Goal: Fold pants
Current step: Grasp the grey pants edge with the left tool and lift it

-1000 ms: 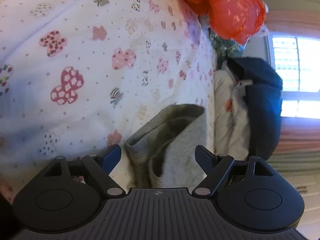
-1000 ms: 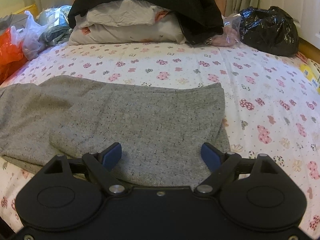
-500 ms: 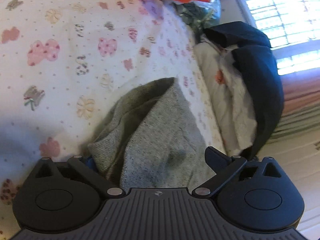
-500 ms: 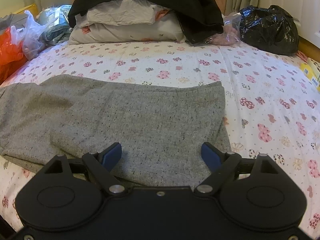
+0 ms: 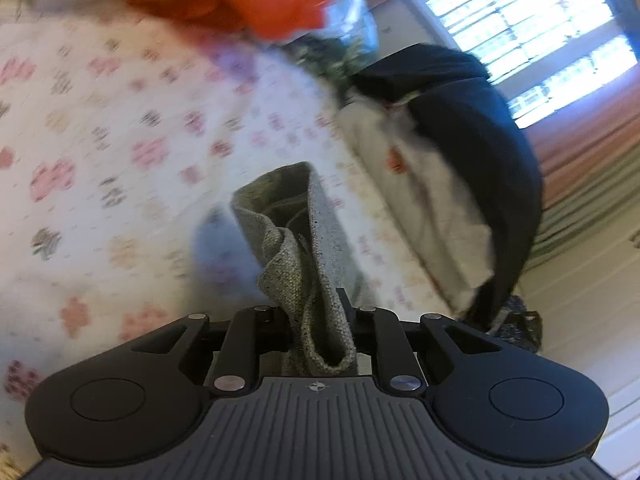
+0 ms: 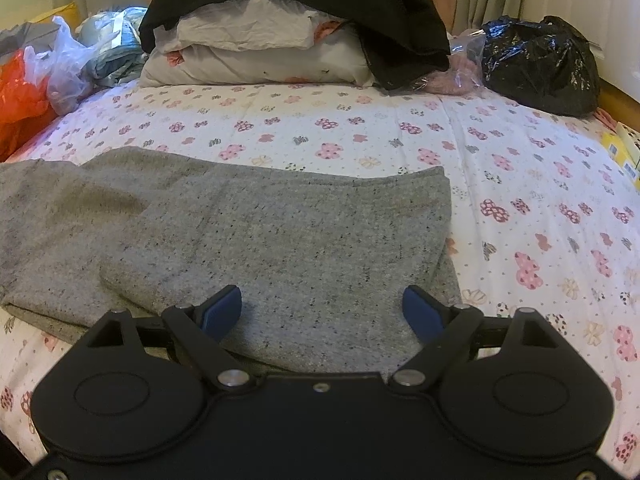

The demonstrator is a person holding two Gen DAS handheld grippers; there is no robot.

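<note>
The grey speckled pants (image 6: 248, 236) lie spread on the butterfly-print bed (image 6: 520, 184), waist end to the right, legs running off to the left. My right gripper (image 6: 322, 308) is open just above the near edge of the pants, touching nothing that I can see. In the left wrist view my left gripper (image 5: 320, 320) is shut on a bunched end of the pants (image 5: 296, 248), and the cloth stands up from the jaws above the sheet (image 5: 100, 152). The view is blurred by motion.
Pillows under a black garment (image 6: 296, 12) are stacked at the head of the bed. A black plastic bag (image 6: 540, 64) sits at the back right, an orange bag (image 6: 20, 100) and clear bags at the back left. A window (image 5: 532, 36) shows in the left wrist view.
My left gripper went from open around the pants end to shut on it and has lifted and swung with the cloth. My right gripper has stayed open and still.
</note>
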